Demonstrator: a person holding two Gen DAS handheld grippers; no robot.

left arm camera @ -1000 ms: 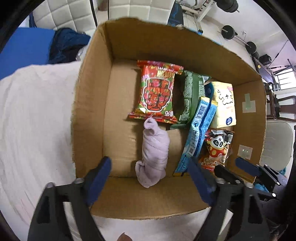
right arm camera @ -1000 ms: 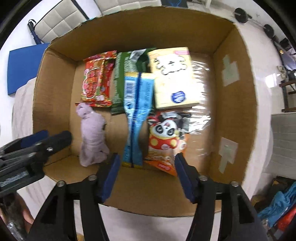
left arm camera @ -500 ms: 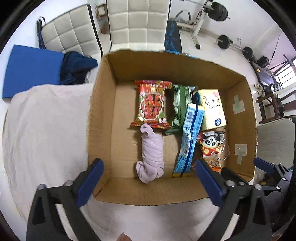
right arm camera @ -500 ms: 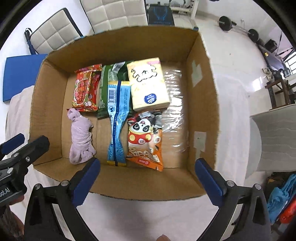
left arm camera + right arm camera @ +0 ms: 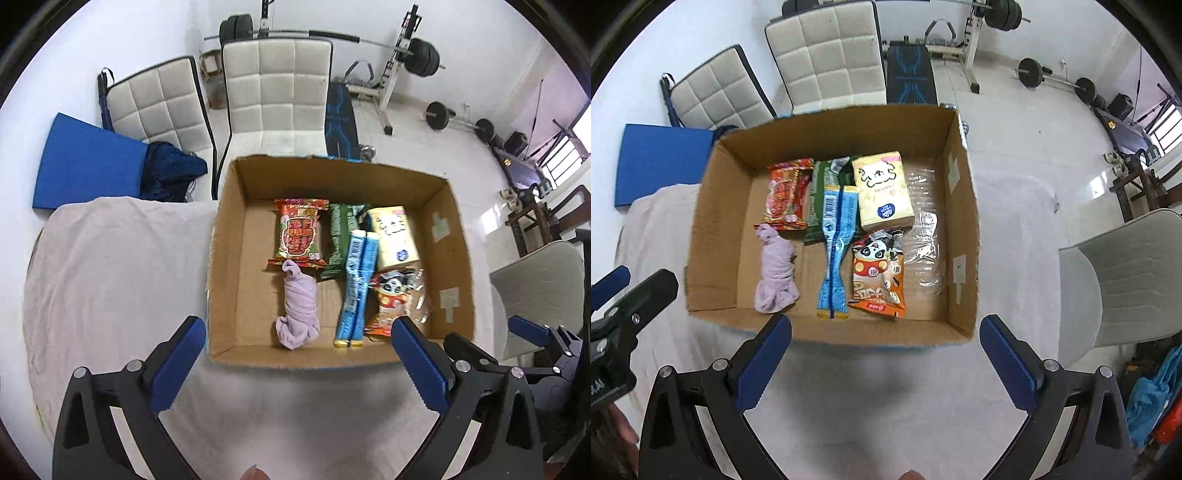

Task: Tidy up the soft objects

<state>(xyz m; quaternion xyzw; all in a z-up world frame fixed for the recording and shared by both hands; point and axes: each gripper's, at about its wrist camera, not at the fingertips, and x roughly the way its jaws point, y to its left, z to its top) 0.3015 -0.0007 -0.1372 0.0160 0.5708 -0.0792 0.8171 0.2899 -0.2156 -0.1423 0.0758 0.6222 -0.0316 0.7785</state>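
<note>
An open cardboard box (image 5: 229,229) (image 5: 960,206) sits on a cloth-covered table. Inside lie a rolled lilac cloth (image 5: 298,306) (image 5: 774,273), a red snack bag (image 5: 300,232) (image 5: 785,194), a green packet (image 5: 340,236) (image 5: 816,192), a blue packet (image 5: 356,288) (image 5: 836,251), a yellow tissue pack (image 5: 393,236) (image 5: 884,194), a panda snack bag (image 5: 391,299) (image 5: 879,273) and clear plastic wrap (image 5: 925,236). My left gripper (image 5: 295,365) is open and empty, above the table in front of the box. My right gripper (image 5: 886,365) is open and empty, also in front of the box.
The table wears a pale cloth (image 5: 103,266) (image 5: 886,387). Two white padded chairs (image 5: 273,92) (image 5: 827,55) stand behind the box, with a blue mat (image 5: 85,166) at left. A grey chair (image 5: 1126,273) stands at right. Gym weights (image 5: 421,55) are far back.
Both grippers have pulled up and back from the box and opened wider. The box looks smaller and more of the room shows. The items inside have not moved.
</note>
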